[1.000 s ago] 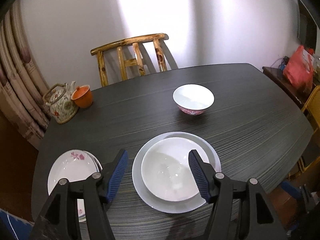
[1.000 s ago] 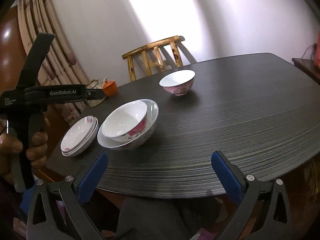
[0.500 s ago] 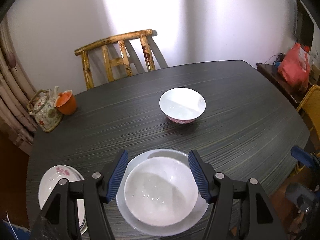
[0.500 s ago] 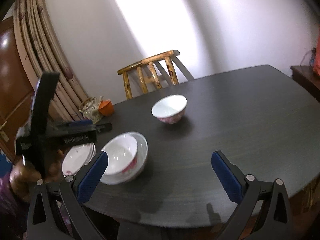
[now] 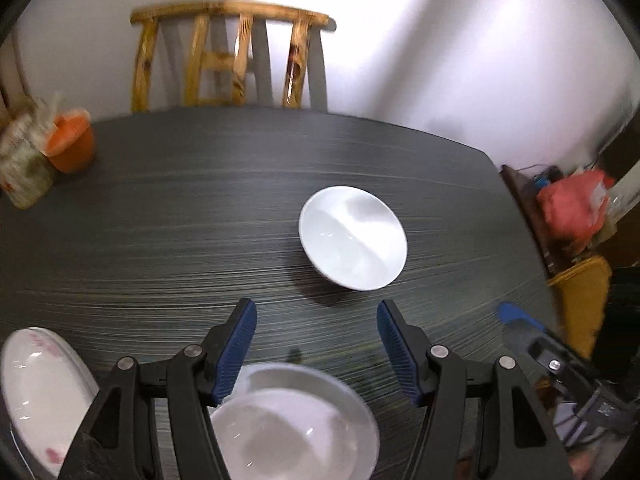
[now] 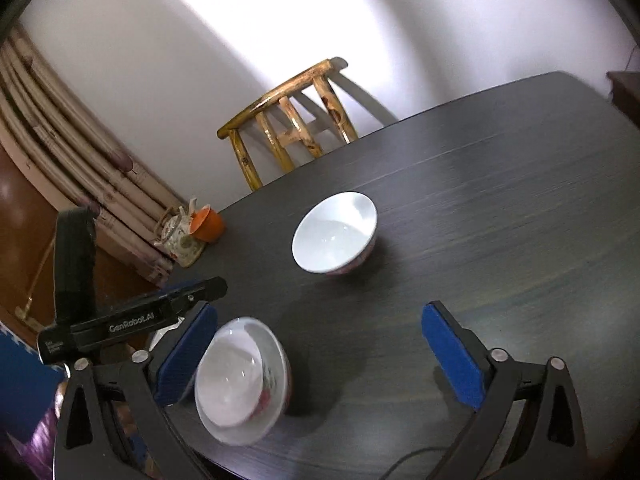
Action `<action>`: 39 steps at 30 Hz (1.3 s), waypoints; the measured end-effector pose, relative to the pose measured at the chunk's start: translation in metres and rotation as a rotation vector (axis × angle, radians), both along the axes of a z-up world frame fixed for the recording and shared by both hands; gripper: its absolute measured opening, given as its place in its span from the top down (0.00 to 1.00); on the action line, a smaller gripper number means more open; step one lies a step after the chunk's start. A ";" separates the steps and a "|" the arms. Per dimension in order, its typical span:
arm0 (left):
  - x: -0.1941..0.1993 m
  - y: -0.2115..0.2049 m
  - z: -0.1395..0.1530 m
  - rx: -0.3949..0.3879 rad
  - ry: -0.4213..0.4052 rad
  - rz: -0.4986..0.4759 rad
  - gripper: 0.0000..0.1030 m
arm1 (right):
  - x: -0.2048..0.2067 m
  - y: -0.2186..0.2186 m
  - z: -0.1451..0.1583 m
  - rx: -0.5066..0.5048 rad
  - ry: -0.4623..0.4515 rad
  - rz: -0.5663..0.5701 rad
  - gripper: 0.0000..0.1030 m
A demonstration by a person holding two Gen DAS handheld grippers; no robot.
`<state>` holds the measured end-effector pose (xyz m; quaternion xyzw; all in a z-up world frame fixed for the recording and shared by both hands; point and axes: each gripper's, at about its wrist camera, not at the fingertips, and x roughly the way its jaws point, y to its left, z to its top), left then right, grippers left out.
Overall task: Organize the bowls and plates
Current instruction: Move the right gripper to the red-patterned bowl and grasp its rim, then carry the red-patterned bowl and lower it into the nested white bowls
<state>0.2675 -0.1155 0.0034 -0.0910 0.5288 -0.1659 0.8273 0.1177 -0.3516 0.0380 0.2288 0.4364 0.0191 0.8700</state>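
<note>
Bowls: three; a lone bowl mid-table, and two nested bowls.
Plates: one stack of plates, apparently two; the edge is blurred.
Teapots: one teapot.
Cups: one orange cup.
Chairs: one wooden chair.
Tables: one table.

White wall with a bright light patch. Wooden chair against it, pushed up to the far edge of a dark wood-grain table. Beige curtain at left, brown floor below it. Low side cabinet at right with a red bag.
</note>
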 end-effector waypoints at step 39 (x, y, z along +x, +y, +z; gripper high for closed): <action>0.098 -0.034 -0.086 -0.057 0.251 0.028 0.95 | 0.148 -0.059 -0.130 0.274 0.351 -0.053 0.82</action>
